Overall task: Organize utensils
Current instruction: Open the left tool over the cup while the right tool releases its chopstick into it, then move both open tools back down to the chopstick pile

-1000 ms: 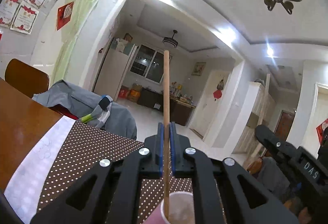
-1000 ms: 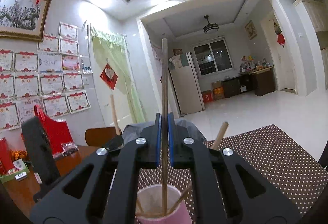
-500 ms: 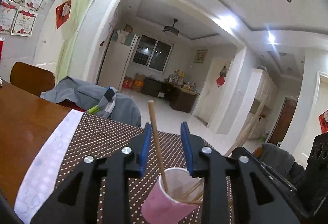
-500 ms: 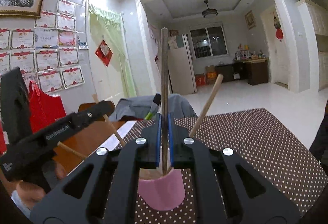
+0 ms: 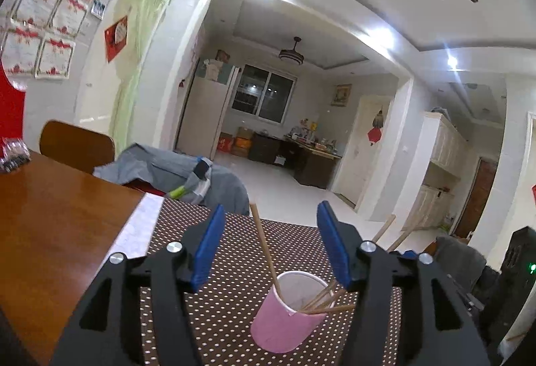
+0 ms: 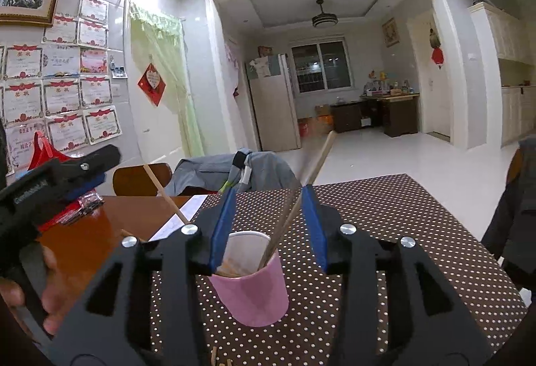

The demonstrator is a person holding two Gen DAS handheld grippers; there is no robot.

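Surface [image 5: 50, 232]: brown wood, bare toward its left edge; the rest is covered by a cloth [image 5: 234, 299] of dark brown with white dots, with a pale strip of paper [image 5: 137, 228] along the cloth's left border. At the far edge stand a wooden chair [image 5: 77, 144] and a grey jacket [image 5: 160, 168] draped beside it.

Left gripper [image 5: 271, 242]: black frame, blue pads, jaws spread wide and holding nothing. It sits just above the cup [image 5: 284, 315], whose rim lies between and below the two pads. In the right wrist view the same gripper [image 6: 90, 168] enters from the left, held in the person's hand [image 6: 43, 292].

Right gripper [image 6: 268, 225]: jaws likewise spread, pinching nothing, with the cup [image 6: 251, 292] directly below and between its pads.

Cup: pink paper with white interior, standing upright on the cloth, toward the near edge of the surface.

Chopsticks: several wooden sticks rest inside the cup, leaning against its rim. One [image 5: 264, 245] slants up and to the left between the left gripper's pads without visible contact. Another [image 6: 301, 195] leans up and to the right, passing close to the right gripper's right pad; whether it touches the pad cannot be told. A further stick [image 6: 164, 195] shows to the left, below the left gripper.
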